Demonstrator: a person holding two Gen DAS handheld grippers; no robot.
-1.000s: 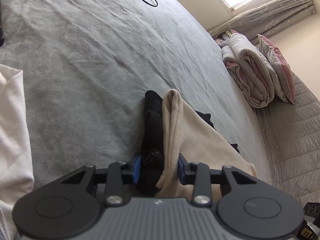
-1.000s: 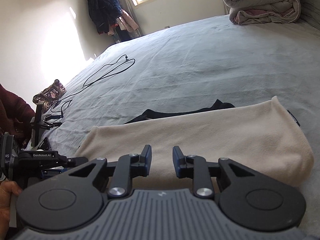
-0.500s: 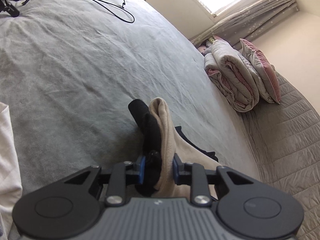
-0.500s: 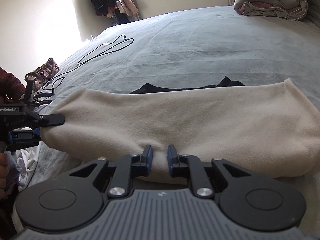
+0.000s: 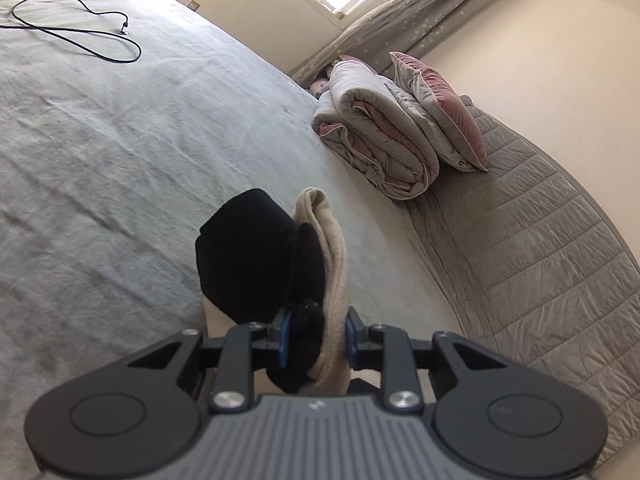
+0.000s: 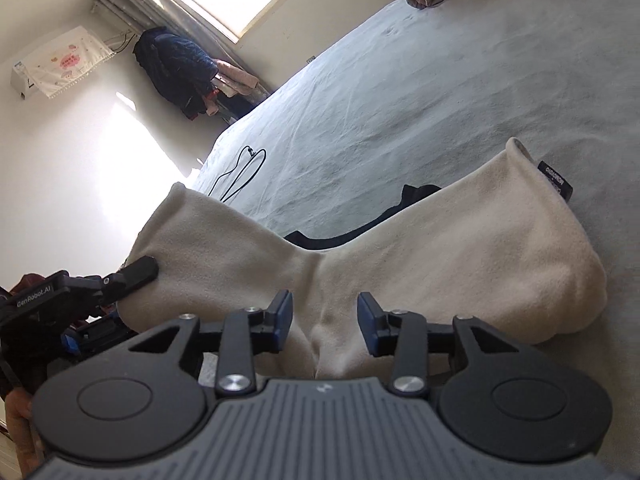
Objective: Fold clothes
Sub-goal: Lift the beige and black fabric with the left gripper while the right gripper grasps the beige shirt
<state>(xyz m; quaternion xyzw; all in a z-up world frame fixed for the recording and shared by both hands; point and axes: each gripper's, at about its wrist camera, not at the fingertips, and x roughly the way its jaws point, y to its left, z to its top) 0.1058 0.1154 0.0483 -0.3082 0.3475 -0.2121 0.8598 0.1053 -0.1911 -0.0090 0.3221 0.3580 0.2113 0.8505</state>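
Observation:
A cream fleece garment with a black outer side (image 6: 440, 264) lies partly on the grey bed (image 6: 440, 80). My left gripper (image 5: 316, 338) is shut on one end of it, pinching the black layer (image 5: 248, 264) and the cream layer (image 5: 334, 264) and holding that end above the bed. In the right wrist view the left gripper (image 6: 136, 274) shows at the left, lifting that end. My right gripper (image 6: 324, 324) has its jaws opening, with a raised fold of the cream fleece between the pads and a gap on each side.
A black cable (image 5: 80, 36) lies looped on the bed. A rolled duvet (image 5: 380, 140) and a pink-edged pillow (image 5: 440, 108) sit by the quilted headboard (image 5: 540, 260). Dark coats (image 6: 180, 72) hang under the window. A hand (image 6: 20, 440) shows at the lower left.
My left gripper has risen with the garment end, which now hangs clear of the bed. My right gripper pinched the cream fold, then spread its jaws off it and rolled.

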